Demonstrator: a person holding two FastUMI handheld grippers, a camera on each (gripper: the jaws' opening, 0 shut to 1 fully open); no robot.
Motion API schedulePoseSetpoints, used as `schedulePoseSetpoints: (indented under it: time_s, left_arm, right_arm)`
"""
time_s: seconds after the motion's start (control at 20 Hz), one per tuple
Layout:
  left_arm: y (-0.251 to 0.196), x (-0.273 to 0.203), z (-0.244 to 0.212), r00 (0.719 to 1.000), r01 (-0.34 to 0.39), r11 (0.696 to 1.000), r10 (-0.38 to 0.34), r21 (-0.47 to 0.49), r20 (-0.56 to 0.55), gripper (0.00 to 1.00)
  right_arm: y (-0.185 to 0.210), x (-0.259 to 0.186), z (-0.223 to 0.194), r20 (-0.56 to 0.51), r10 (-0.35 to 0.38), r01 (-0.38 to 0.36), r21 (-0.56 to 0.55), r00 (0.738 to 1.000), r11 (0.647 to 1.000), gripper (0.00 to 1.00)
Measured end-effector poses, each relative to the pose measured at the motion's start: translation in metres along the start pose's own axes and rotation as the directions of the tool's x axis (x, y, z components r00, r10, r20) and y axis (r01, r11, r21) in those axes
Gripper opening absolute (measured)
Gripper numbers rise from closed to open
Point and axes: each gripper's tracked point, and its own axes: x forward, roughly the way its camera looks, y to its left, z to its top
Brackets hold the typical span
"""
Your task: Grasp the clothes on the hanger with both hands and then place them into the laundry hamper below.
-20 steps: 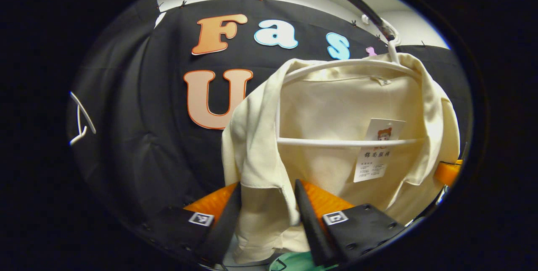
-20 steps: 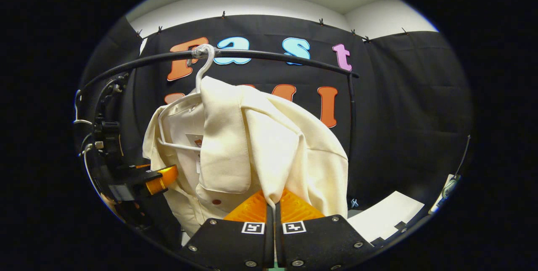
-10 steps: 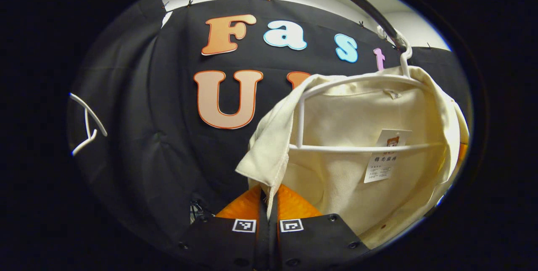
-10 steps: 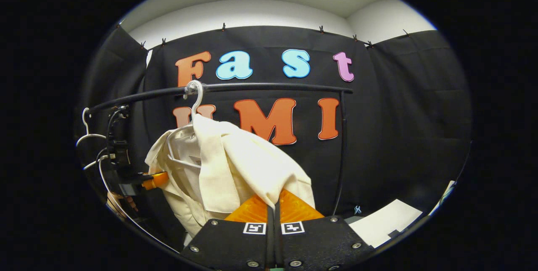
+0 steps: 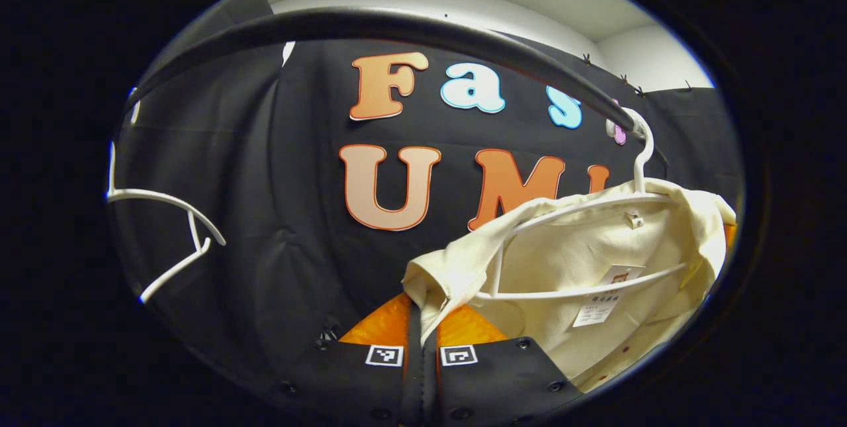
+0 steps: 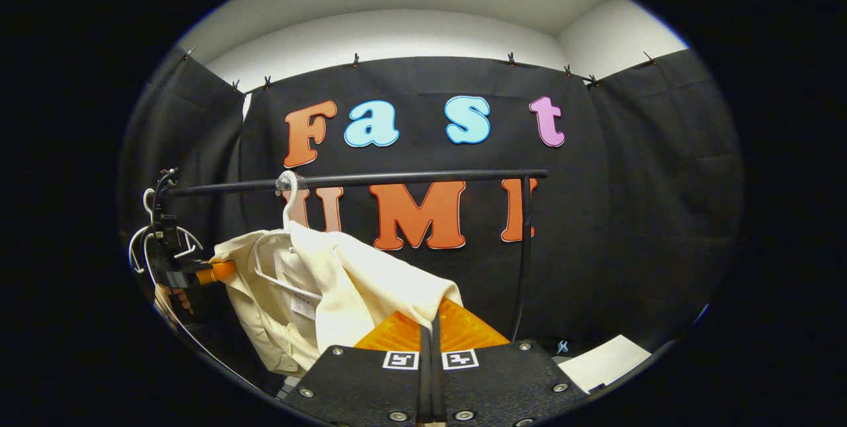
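1. Two grips are on at this point: my left gripper (image 5: 422, 321) has its fingers closed flat together on a fold at one shoulder edge of the cream shirt (image 5: 582, 261), and my right gripper (image 6: 431, 321) is pinched just as tightly on the opposite shoulder fold.
2. That shirt hangs on the white hanger (image 5: 582, 208), whose hook is over the black rail (image 5: 423, 26). Both shoulders are drawn out towards me, but the collar sits on the hanger's neck.
3. Judging from this, the garment is only partly off, and the hamper below is not in my sight, so the lowering will be done blind.
4. Main risk: pulling straight back could drag the hanger along the rail or tip it off its hook, because the collar is draped over it. I would lift the fabric up and over the hanger's arms before drawing away.
5. Second risk: each gripper holds only a thin fold near the edge. Soft cloth like this may slide out of the fingers if the shirt's weight swings onto one side.
6. Third risk: the paper tag (image 5: 599, 301) hangs across the hanger's lower bar and might snag there.
7. Spare white hangers (image 5: 165, 228) hang at the far end of the rail, well apart from my work; a wide swing of the left gripper could knock them.
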Motion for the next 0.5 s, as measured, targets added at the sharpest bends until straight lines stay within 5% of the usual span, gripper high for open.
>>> schedulePoseSetpoints:
  time_s: [0.5]
  left_arm:
    - [-0.016, -0.023, 0.027, 0.997, 0.058, 0.998, -0.059, 0.025, 0.05, 0.07]
  right_arm:
    - [-0.08, 0.024, 0.026, 0.002, 0.038, -0.038, 0.078, 0.999, 0.996, 0.0]
